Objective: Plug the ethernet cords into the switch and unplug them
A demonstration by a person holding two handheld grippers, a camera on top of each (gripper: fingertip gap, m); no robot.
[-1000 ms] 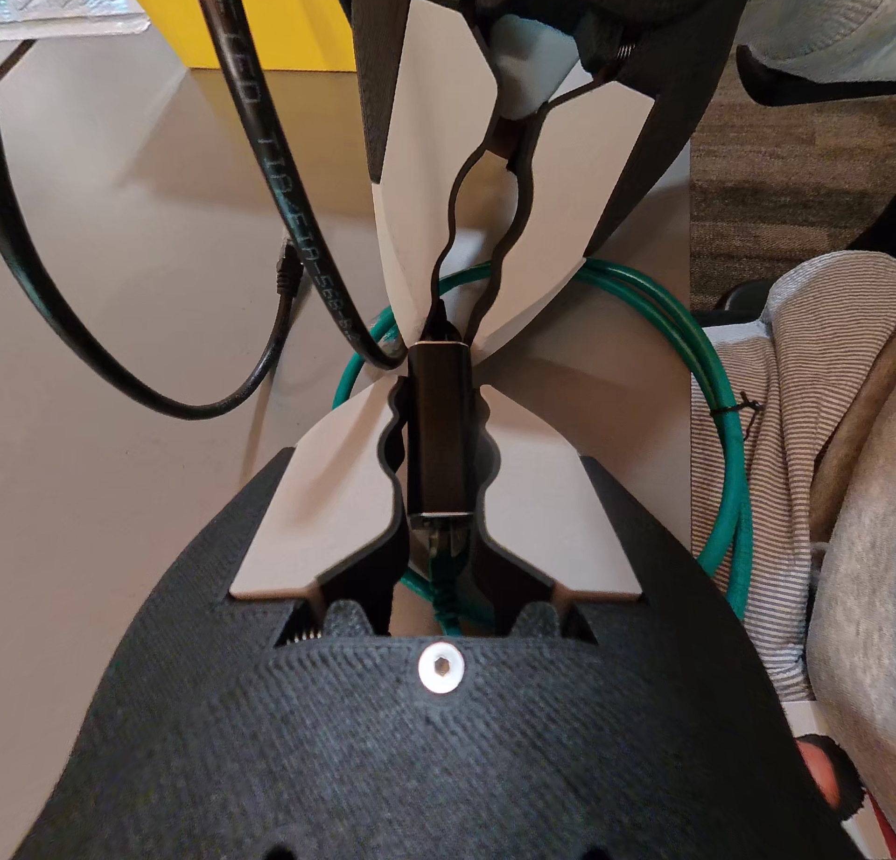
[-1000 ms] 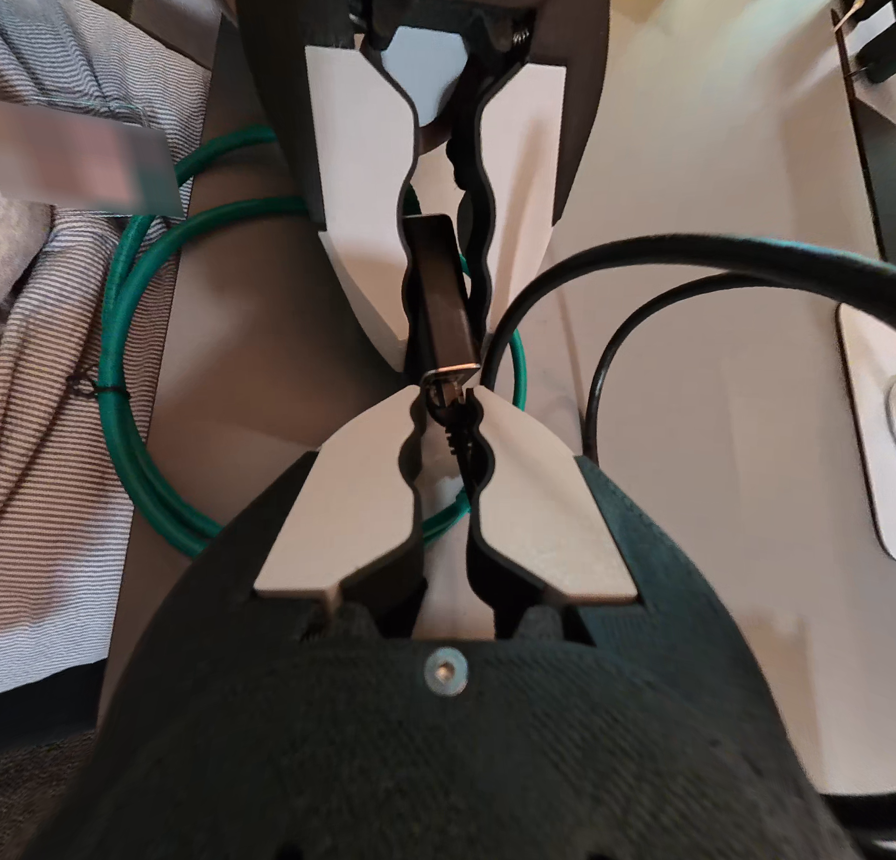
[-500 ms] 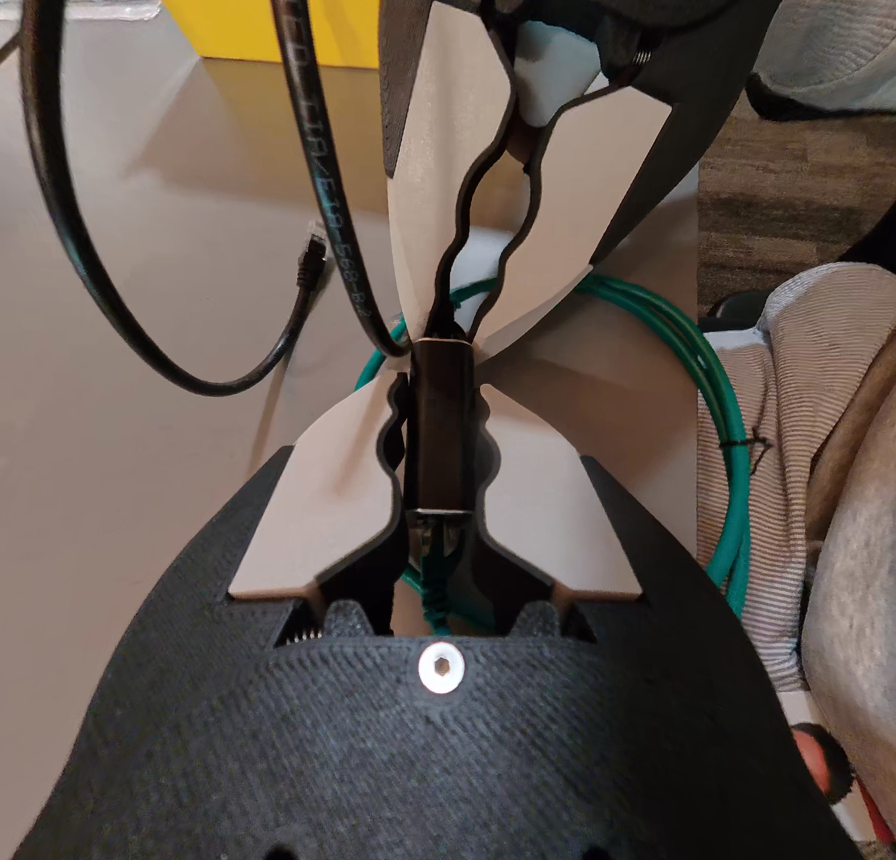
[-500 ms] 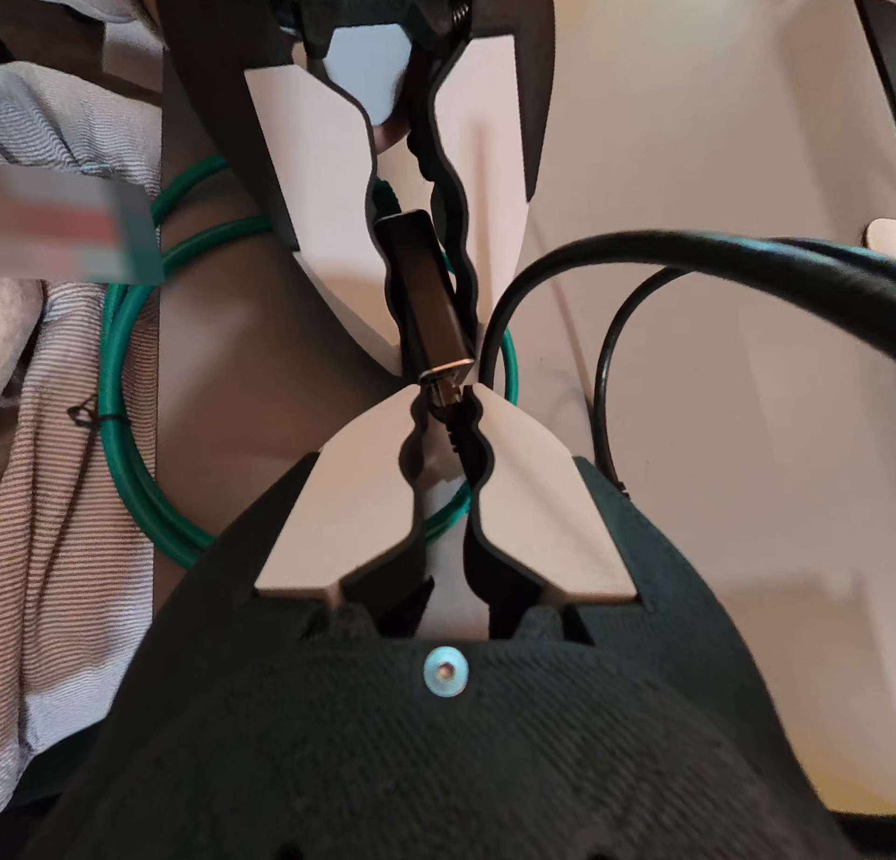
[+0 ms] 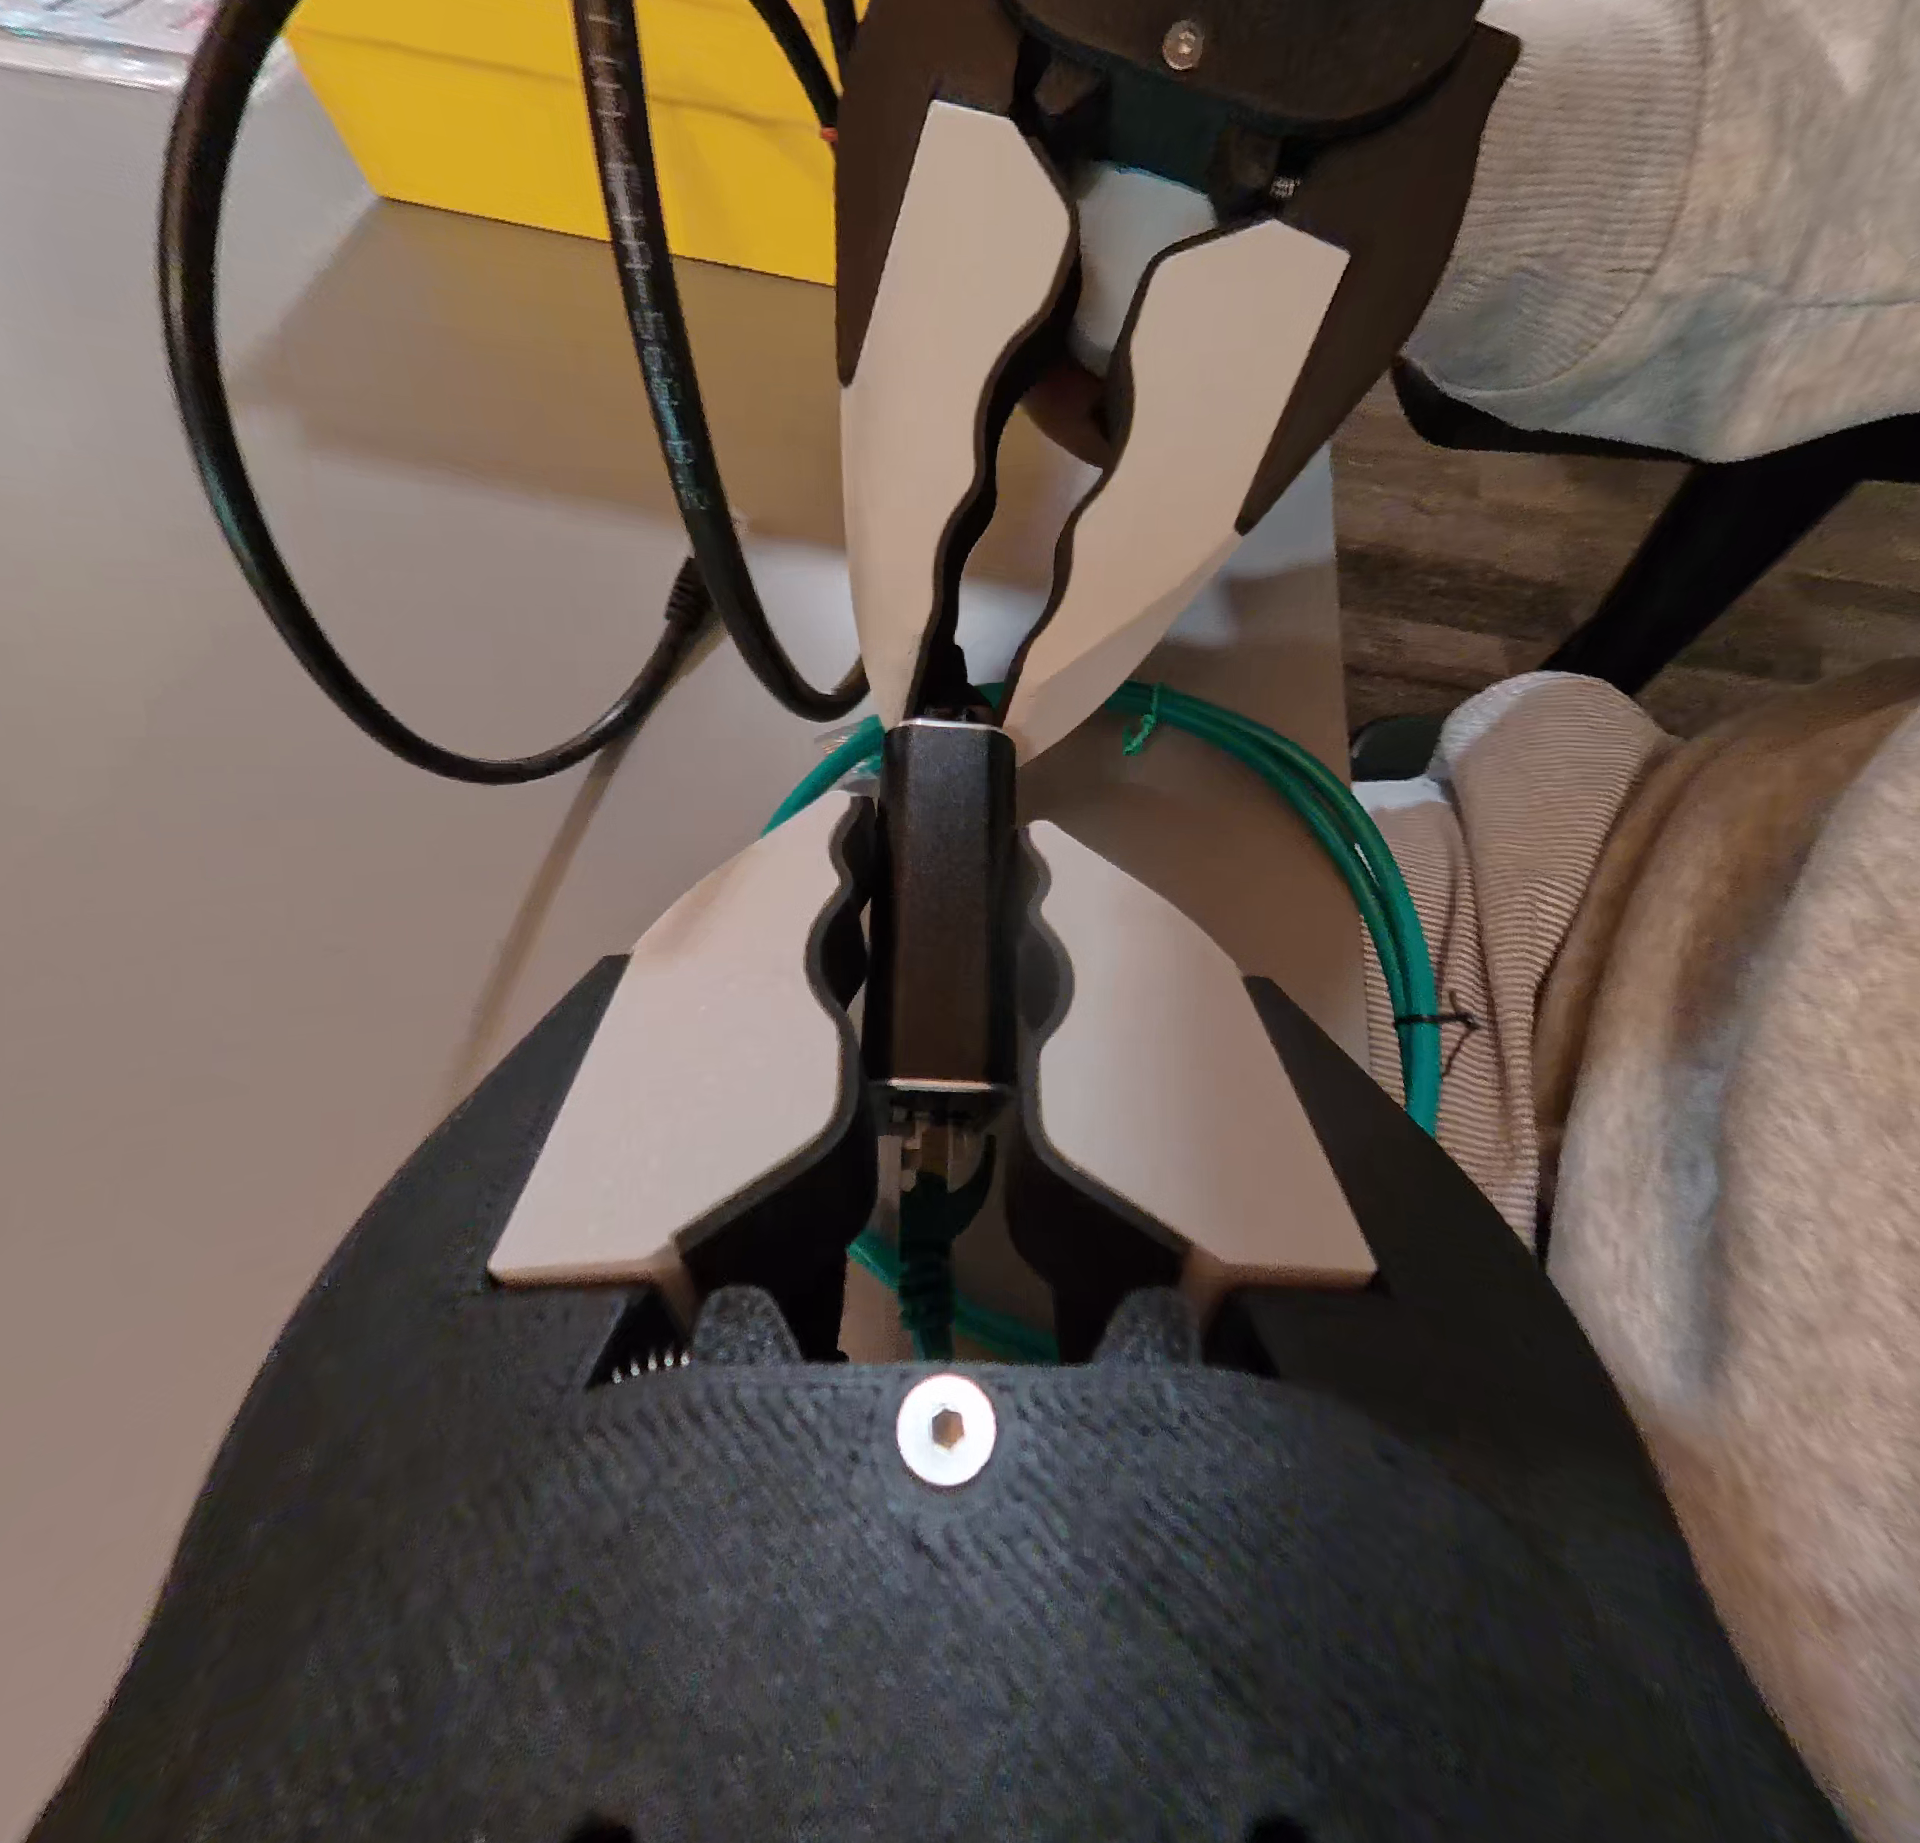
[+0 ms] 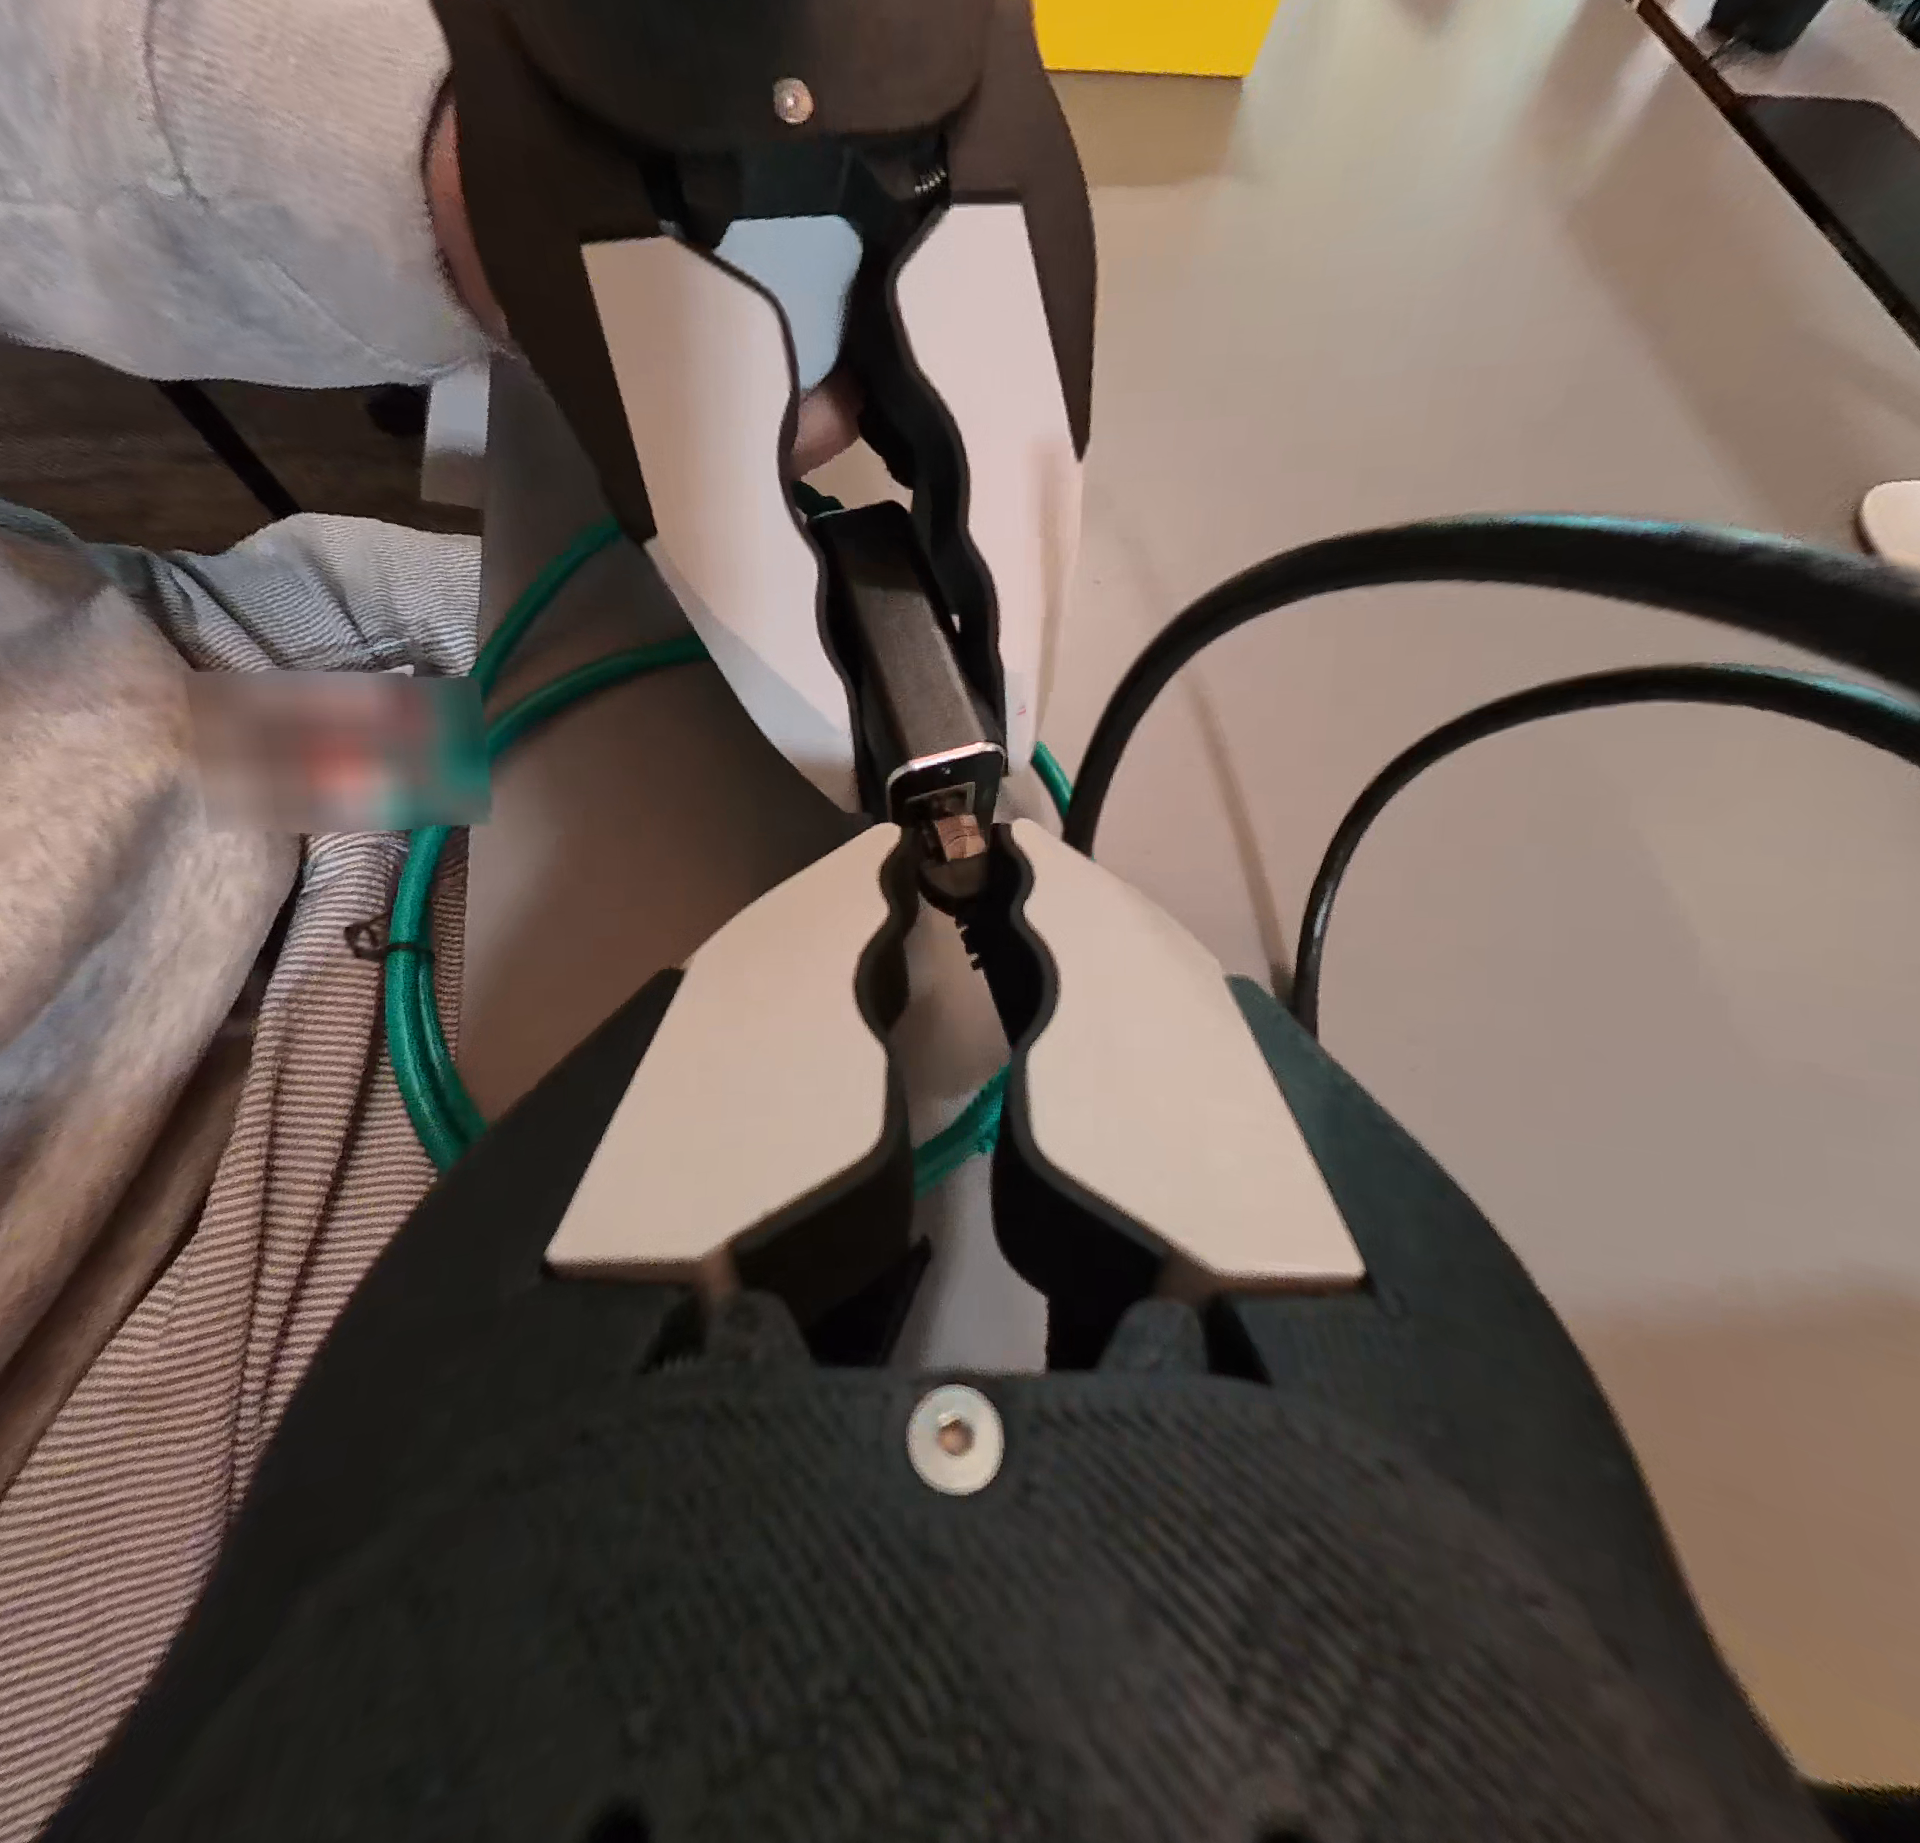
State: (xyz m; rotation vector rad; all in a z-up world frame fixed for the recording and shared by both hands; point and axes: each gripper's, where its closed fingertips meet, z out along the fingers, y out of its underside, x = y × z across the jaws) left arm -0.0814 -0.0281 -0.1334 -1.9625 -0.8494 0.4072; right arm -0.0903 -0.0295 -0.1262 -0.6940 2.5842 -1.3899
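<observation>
The switch (image 5: pixel 940 910) is a small black box with a metal-rimmed port at each end. My left gripper (image 5: pixel 948 819) is shut on its sides and holds it above the table. A green ethernet cord (image 5: pixel 1382 879) has its plug (image 5: pixel 930 1185) in the near port. My right gripper (image 6: pixel 952 839) is shut on the black ethernet cord's plug (image 6: pixel 958 837), which sits at the mouth of the switch's other port (image 6: pixel 945 765). The black cord (image 6: pixel 1455 546) loops off to the right. In the left wrist view the right gripper (image 5: pixel 961 707) comes in from above.
A yellow box (image 5: pixel 540 110) stands at the back of the beige table (image 5: pixel 208 962). The black cord's loose end (image 5: pixel 686 598) lies on the table. A person's striped and grey clothing (image 5: pixel 1662 1014) is close along the table's edge. Dark objects (image 6: pixel 1829 162) lie at far right.
Both grippers have kept their grips and moved together, tilting so more of the yellow box shows. The black cord's loop has swung with them.
</observation>
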